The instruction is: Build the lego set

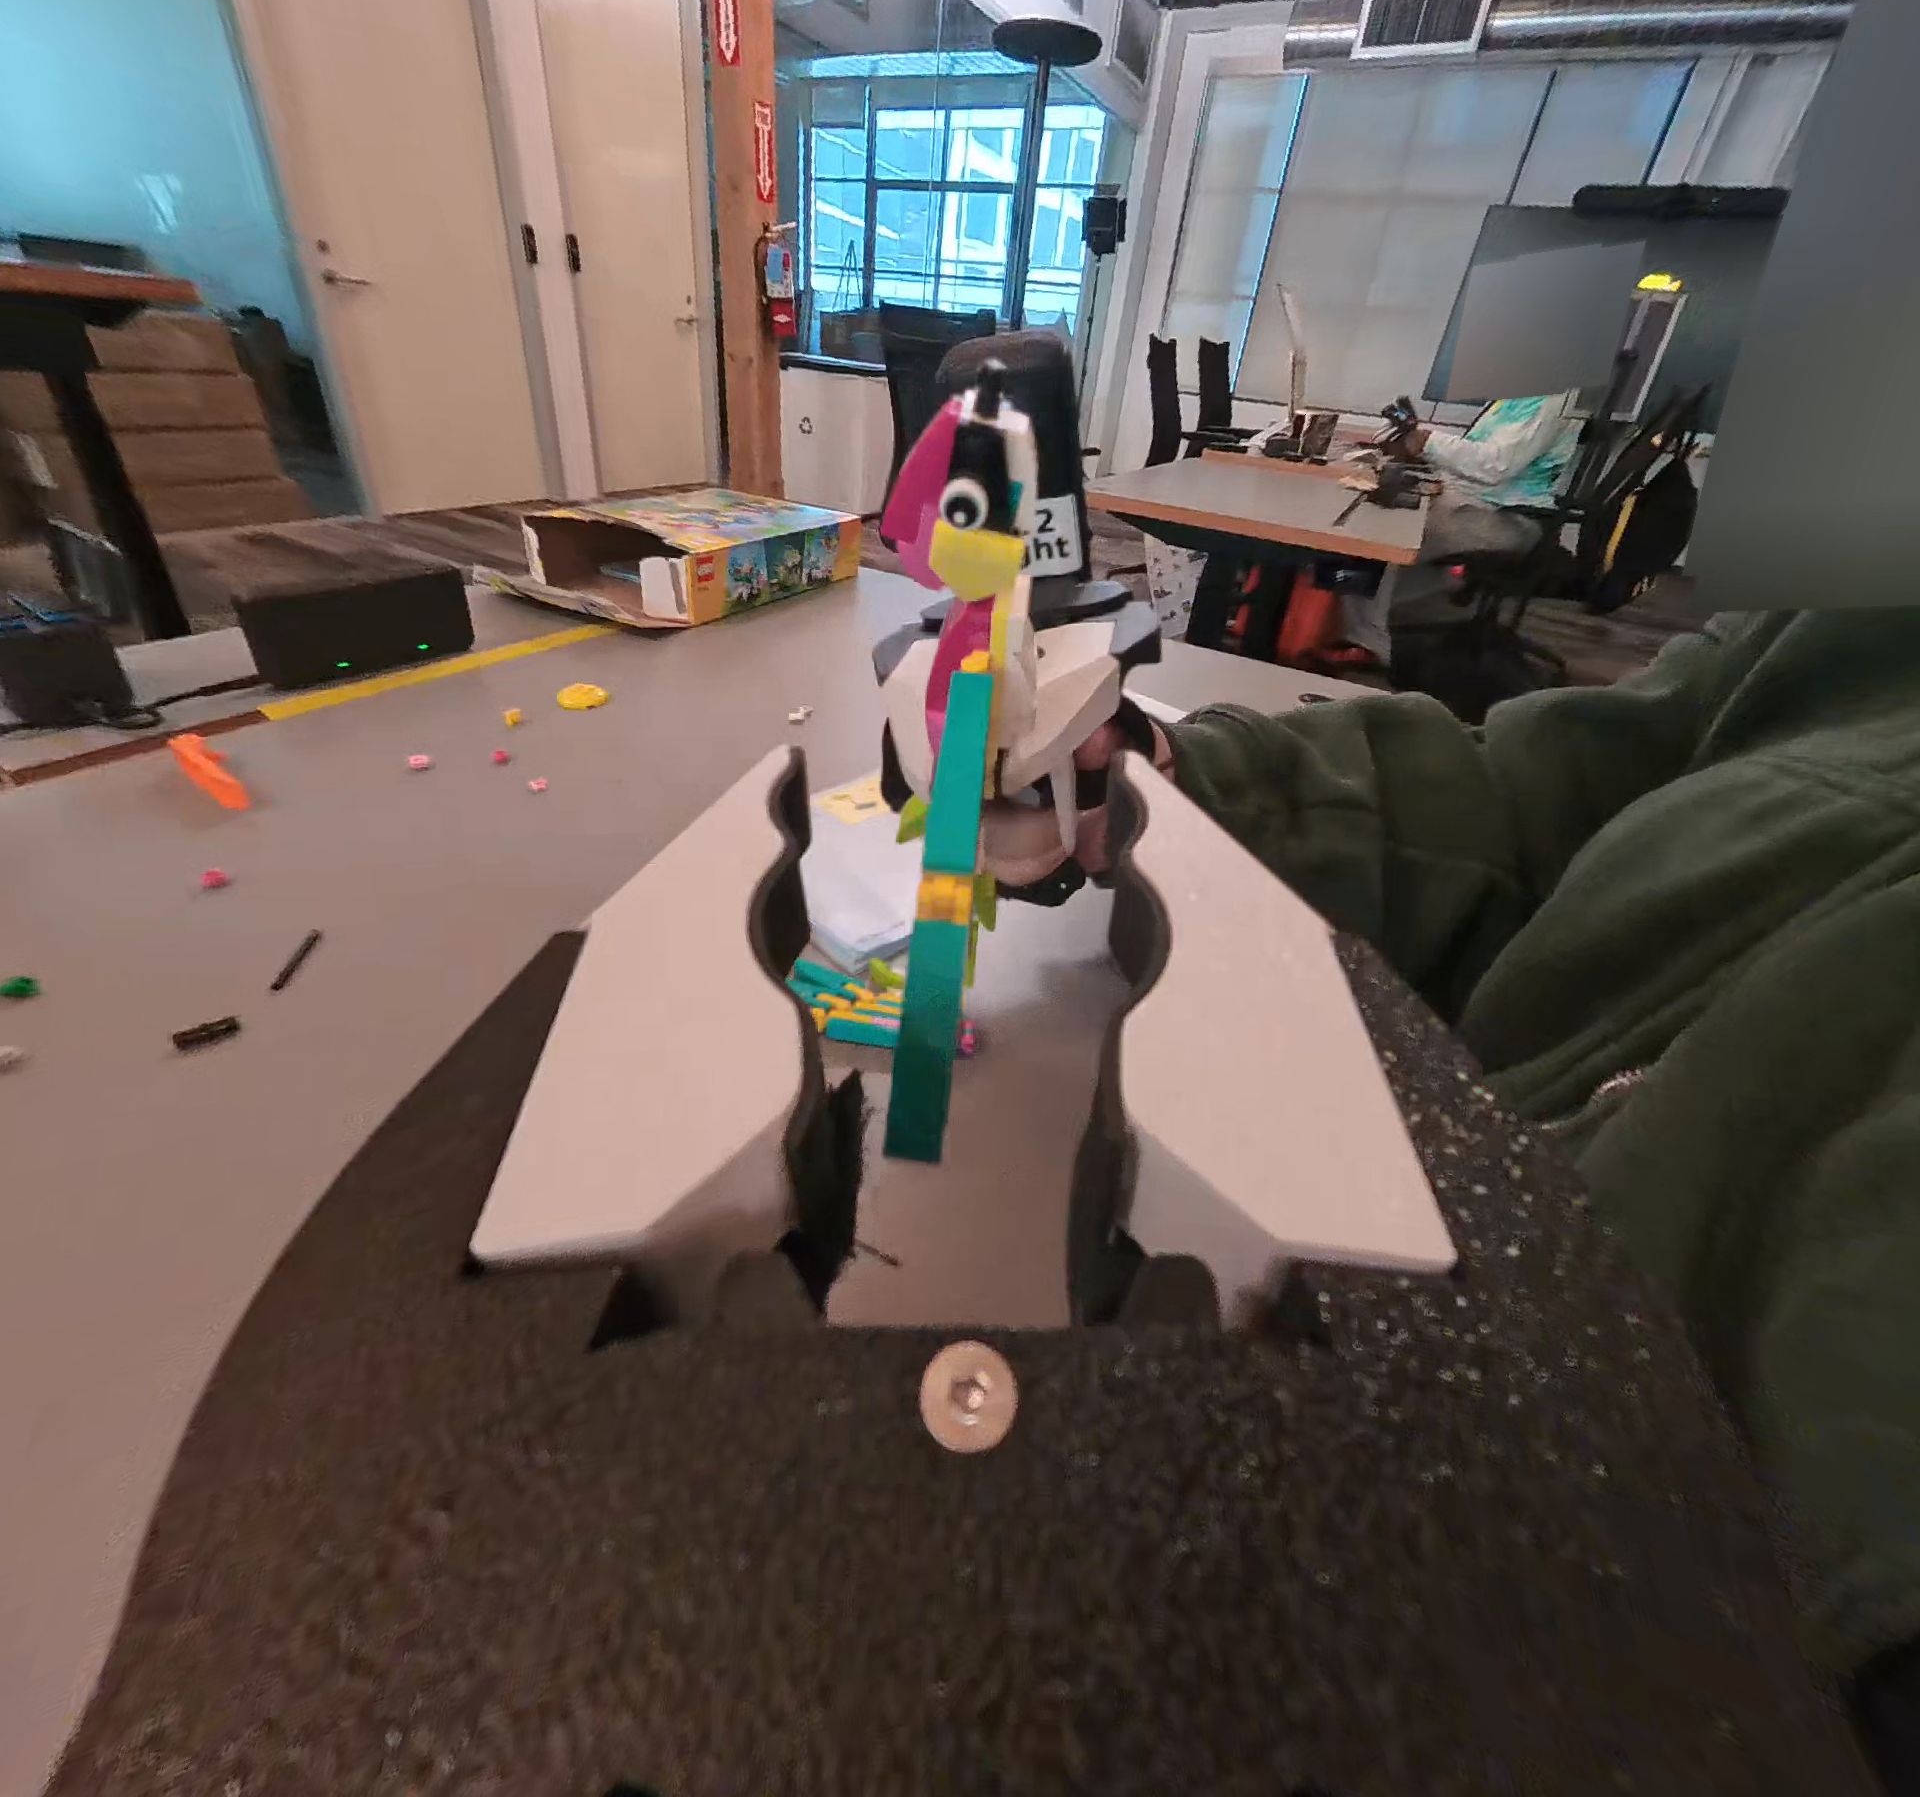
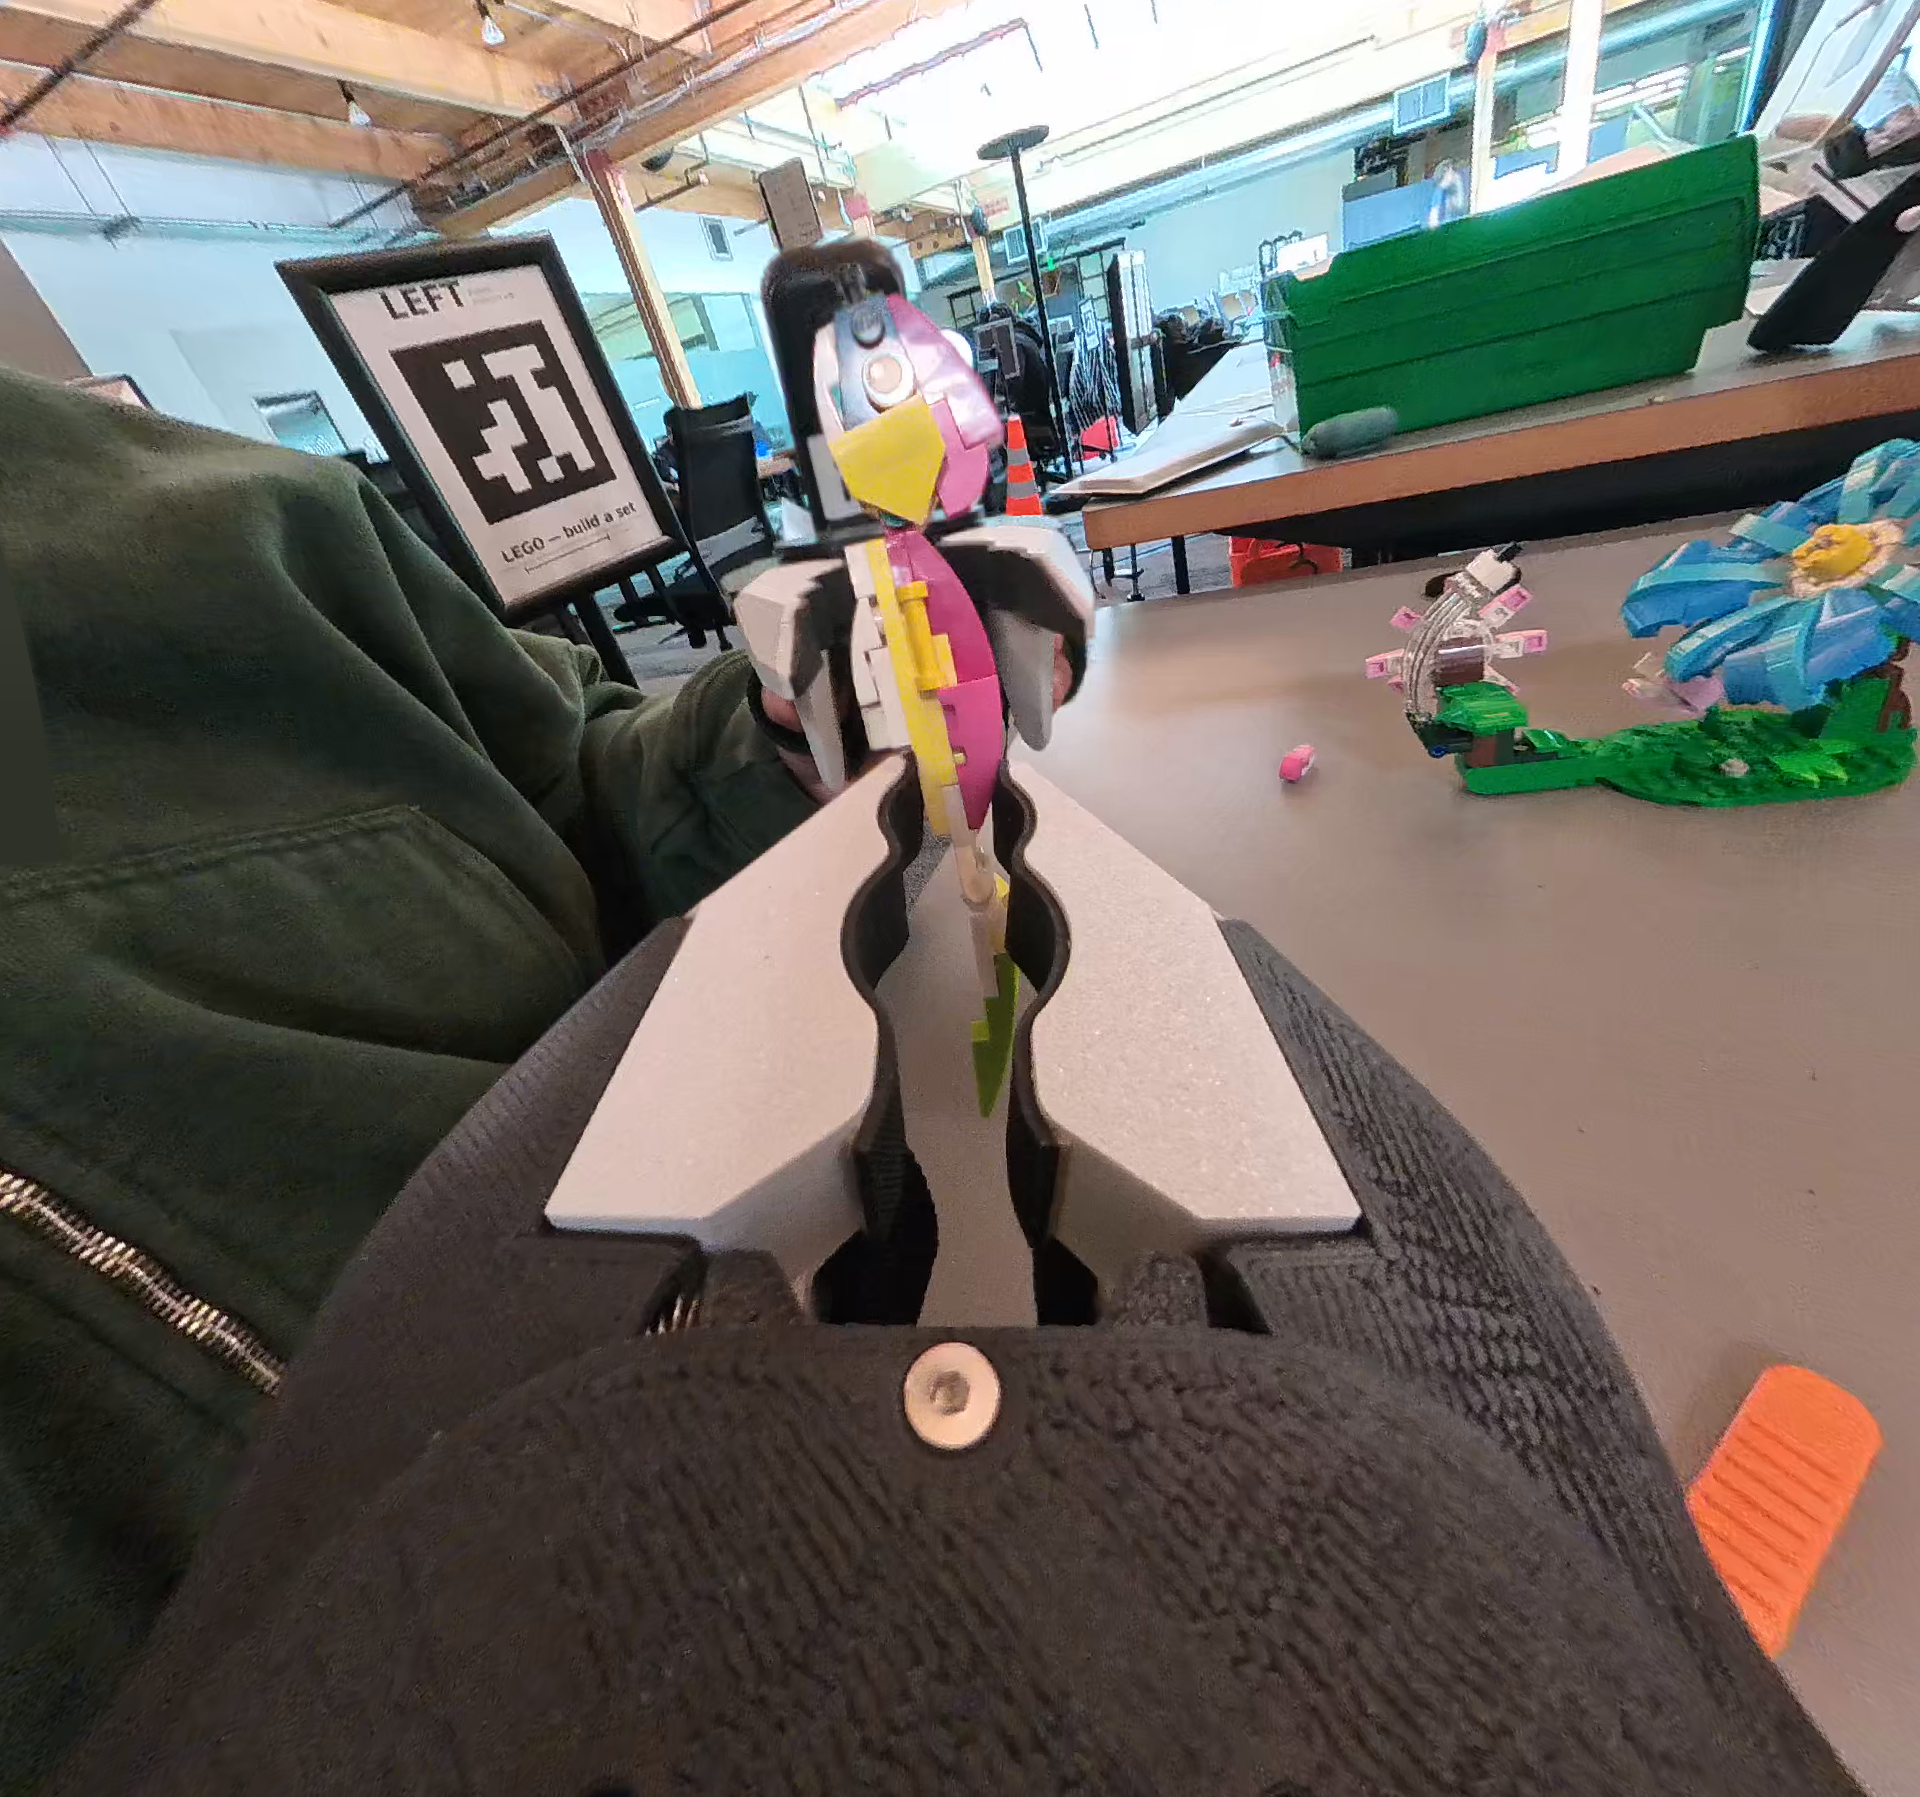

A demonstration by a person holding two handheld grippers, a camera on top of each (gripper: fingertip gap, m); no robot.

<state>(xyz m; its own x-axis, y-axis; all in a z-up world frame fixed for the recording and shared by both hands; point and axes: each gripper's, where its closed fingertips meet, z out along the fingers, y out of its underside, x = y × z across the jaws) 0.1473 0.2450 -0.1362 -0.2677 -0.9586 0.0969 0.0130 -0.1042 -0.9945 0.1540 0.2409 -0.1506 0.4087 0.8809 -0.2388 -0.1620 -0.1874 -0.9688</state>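
Observation:
A lego bird (image 1: 971, 542) with a pink, white and black body, a yellow beak and a long teal tail strip (image 1: 940, 916) is held in the air above the grey table (image 1: 416, 916). My right gripper (image 2: 954, 781) is shut on the bird's lower pink and yellow body (image 2: 961, 667). It shows farther off in the left wrist view (image 1: 987, 739). My left gripper (image 1: 956, 781) is open. Its fingers stand wide on both sides of the tail strip without touching it. It shows beyond the bird in the right wrist view (image 2: 914, 667).
A torn lego box (image 1: 707, 552), a black box (image 1: 353, 620), an orange separator tool (image 1: 208, 771), a booklet (image 1: 862, 874) and scattered small pieces lie on the table. A blue lego flower (image 2: 1787, 604), a framed marker sign (image 2: 488, 417) and green bins (image 2: 1517, 282) stand nearby. A green sleeve (image 1: 1558, 864) is close. Only a small space, under 4 cm, lies between the two pairs of fingers.

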